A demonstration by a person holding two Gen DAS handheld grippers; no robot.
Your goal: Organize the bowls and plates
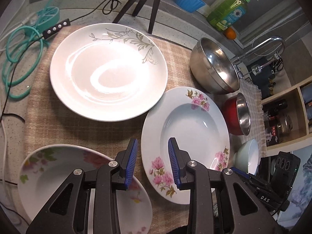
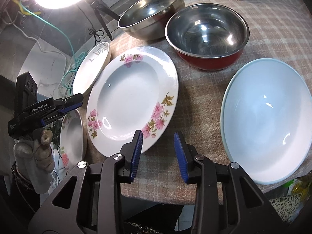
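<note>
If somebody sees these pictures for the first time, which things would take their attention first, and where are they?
Probably the wide plate with pink flowers, lying on the checked cloth in the middle of both views, with the big white plate with a grey leaf pattern touching its far left rim. Behind them stand two shiny metal bowls, one red outside, and a pale blue bowl sits at the right. Both grippers, left and right, hang empty above the cloth.
</note>
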